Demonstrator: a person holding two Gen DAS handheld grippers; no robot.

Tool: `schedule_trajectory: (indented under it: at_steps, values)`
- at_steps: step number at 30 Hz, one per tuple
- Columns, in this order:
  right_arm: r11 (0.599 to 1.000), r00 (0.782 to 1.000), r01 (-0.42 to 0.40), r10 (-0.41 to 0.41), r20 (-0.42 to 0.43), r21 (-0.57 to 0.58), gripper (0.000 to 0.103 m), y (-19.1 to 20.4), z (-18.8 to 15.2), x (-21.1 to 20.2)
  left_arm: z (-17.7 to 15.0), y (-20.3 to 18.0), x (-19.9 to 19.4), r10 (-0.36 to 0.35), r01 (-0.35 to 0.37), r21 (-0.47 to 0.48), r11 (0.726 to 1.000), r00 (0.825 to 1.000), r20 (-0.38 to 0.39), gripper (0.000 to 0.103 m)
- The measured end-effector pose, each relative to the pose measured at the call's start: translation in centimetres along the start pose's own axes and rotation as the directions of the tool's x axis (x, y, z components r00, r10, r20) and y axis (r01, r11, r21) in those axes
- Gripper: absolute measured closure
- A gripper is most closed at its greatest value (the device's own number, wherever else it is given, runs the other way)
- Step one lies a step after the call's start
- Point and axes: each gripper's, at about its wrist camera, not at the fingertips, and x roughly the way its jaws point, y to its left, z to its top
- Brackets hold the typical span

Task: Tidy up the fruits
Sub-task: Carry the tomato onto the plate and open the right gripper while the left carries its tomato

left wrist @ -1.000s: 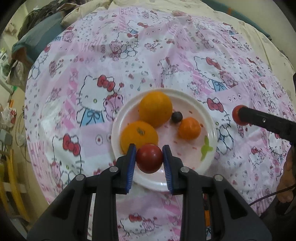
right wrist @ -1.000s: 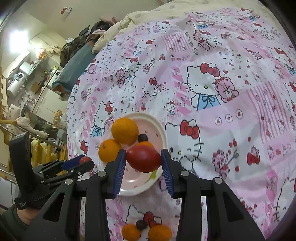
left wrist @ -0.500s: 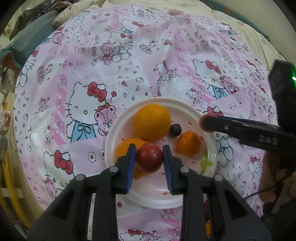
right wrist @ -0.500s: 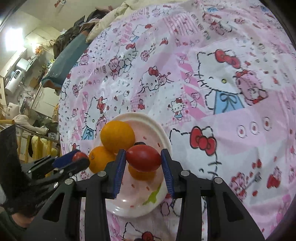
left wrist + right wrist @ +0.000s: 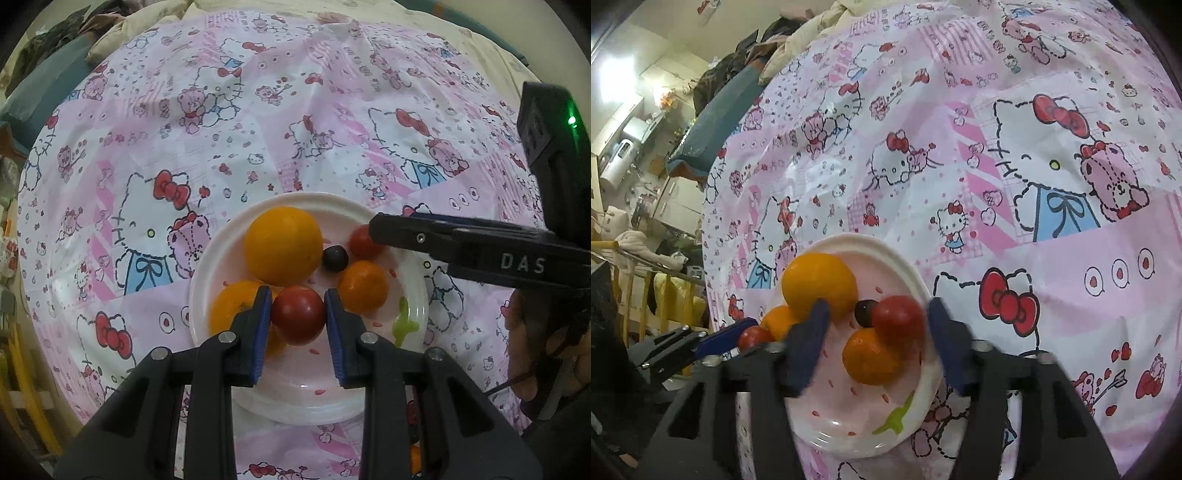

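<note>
Tomato [image 5: 298, 315] between left gripper [image 5: 298, 319] fingers, above plate [image 5: 295, 406].

On the tablecloth [image 5: 258, 110] sits a plate [image 5: 295, 402] holding a large orange [image 5: 282, 245] at the back, a second orange [image 5: 232, 306] to its left front, a mandarin [image 5: 364, 286] on the right, and a grape [image 5: 335, 258] between large orange and tomato [image 5: 362, 242].
</note>
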Motion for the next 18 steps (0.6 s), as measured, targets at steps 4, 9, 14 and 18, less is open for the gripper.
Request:
schedule_trajectory:
  at_steps: [4,9,14,18]
  values:
    - [0.999,0.999,0.044,-0.043,0.033,-0.028,0.039,0.2,0.0,-1.3,0.0,-0.6,0.1,-0.004,0.004,0.02,1.0,1.0,-0.001,0.078]
    - [0.997,0.996,0.071,-0.072,0.055,0.019,0.039,-1.2,-0.2,-3.1,0.4,-0.8,0.8,-0.024,0.024,0.007,1.0,1.0,-0.012,0.078]
    - [0.996,0.995,0.065,-0.069,0.071,0.063,0.039,-2.5,0.0,-4.3,0.5,-1.2,1.4,-0.01,0.01,0.015,1.0,1.0,-0.016,0.077]
    - [0.995,0.996,0.048,-0.055,0.074,0.085,0.039,-2.8,0.1,-4.7,0.5,-1.2,1.8,-0.001,0.001,0.018,1.0,0.999,-0.035,0.077]
